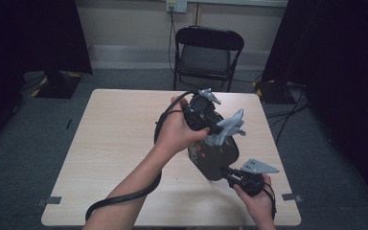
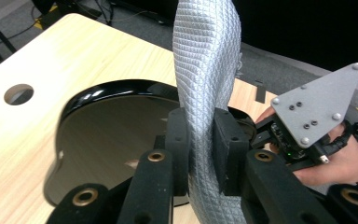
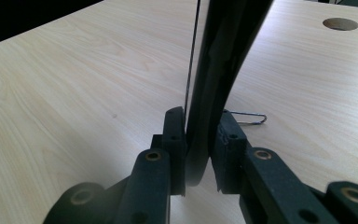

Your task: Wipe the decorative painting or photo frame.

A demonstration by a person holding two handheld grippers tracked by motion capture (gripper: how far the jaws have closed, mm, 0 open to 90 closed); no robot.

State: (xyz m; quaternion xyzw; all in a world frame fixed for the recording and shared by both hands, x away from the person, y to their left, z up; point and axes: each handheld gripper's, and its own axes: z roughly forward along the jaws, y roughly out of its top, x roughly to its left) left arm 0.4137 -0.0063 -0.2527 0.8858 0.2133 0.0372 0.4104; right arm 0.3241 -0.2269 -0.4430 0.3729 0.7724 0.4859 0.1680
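Two grippers share one glossy black bag (image 1: pixel 214 155) held up over the wooden table (image 1: pixel 115 139) right of the frame's centre in the high view: the right gripper (image 3: pixel 199 154), at the lower right there, has its jaws clamped on the bag's thin dark edge, and a wire paper clip (image 3: pixel 247 118) lies on the table just behind them. Higher up and nearer the centre, the left gripper (image 2: pixel 201 154) pinches a strip of silver quilted material (image 2: pixel 206 79) standing up from the bag's rounded black rim.
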